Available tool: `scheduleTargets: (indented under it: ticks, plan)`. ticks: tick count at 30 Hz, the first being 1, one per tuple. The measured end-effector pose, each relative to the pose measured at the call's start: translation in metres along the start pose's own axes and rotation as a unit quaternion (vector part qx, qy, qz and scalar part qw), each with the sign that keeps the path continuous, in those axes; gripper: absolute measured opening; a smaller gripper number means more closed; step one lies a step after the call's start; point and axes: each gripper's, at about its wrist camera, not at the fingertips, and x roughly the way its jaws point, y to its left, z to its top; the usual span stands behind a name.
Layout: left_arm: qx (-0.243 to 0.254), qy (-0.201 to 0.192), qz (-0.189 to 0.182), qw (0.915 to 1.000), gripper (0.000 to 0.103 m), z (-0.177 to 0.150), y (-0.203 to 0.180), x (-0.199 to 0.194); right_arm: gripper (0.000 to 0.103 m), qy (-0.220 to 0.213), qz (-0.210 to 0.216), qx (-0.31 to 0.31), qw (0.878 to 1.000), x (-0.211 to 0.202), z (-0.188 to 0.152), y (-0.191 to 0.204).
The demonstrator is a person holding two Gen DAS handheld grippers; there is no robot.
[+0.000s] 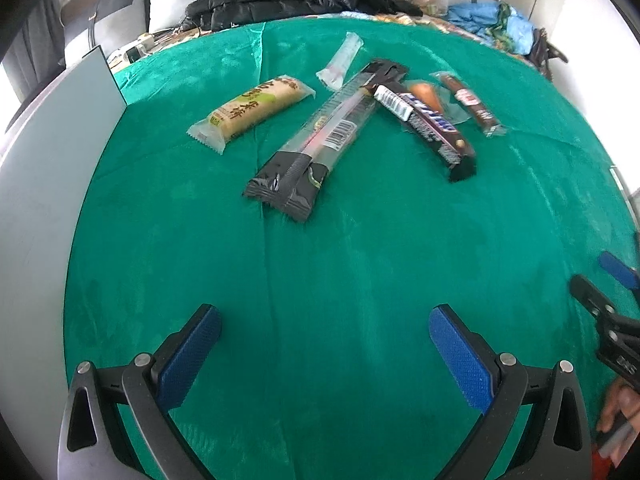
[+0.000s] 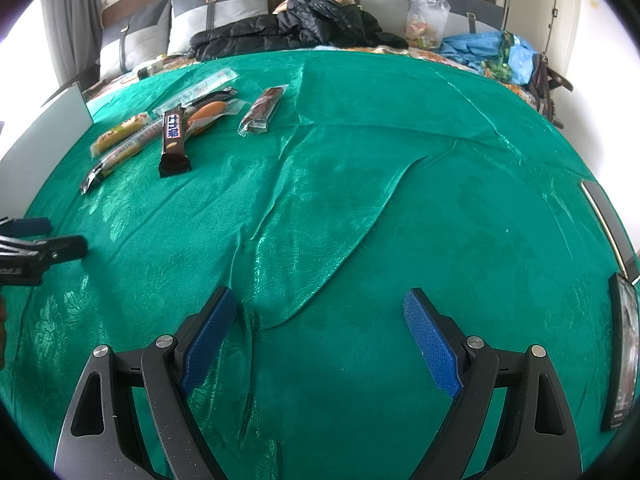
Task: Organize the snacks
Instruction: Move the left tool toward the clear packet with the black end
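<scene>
Several wrapped snacks lie on a green cloth point(image 1: 320, 260). In the left wrist view I see a beige cake bar point(image 1: 250, 110), a long clear pack with black ends point(image 1: 320, 136), a dark chocolate bar point(image 1: 430, 122), an orange snack point(image 1: 428, 96), a brown sausage stick point(image 1: 470, 104) and a clear tube pack point(image 1: 342, 60). My left gripper point(image 1: 325, 344) is open, well short of them. My right gripper point(image 2: 320, 328) is open over wrinkled cloth point(image 2: 360, 200), far right of the chocolate bar point(image 2: 173, 136) and the brown stick point(image 2: 264, 110).
A grey board point(image 1: 52, 168) stands along the cloth's left edge. Black jackets point(image 2: 304, 24), pillows point(image 2: 216, 12), a plastic bag point(image 2: 426, 20) and blue fabric point(image 2: 488, 48) lie beyond the far edge. Dark flat devices point(image 2: 622, 344) rest at the right edge. A hand point(image 1: 618, 412) shows at lower right.
</scene>
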Motion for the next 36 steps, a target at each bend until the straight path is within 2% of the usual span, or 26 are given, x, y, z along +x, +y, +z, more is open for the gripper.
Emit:
scheduleTargets:
  ticks: [6, 11, 19, 27, 36]
  plan:
    - [-0.003, -0.039, -0.014, 0.9991, 0.103, -0.01, 0.008, -0.03, 0.088, 0.0, 0.0, 0.0, 1.0, 0.0, 0.0, 0.0]
    - [-0.019, -0.066, -0.031, 0.9972, 0.103, -0.002, 0.02, -0.05, 0.088, 0.0, 0.0, 0.0, 1.0, 0.0, 0.0, 0.0]
    - [-0.019, -0.079, -0.03, 0.9962, 0.103, 0.0, 0.025, -0.058, 0.088, 0.0, 0.0, 0.0, 1.0, 0.0, 0.0, 0.0]
    - [-0.018, -0.075, -0.022, 0.9968, 0.103, -0.002, 0.026, -0.055, 0.088, 0.0, 0.0, 0.0, 1.0, 0.0, 0.0, 0.0]
    - [-0.009, -0.087, -0.019, 0.996, 0.103, 0.009, 0.027, -0.064, 0.088, 0.0, 0.0, 0.0, 1.0, 0.0, 0.0, -0.001]
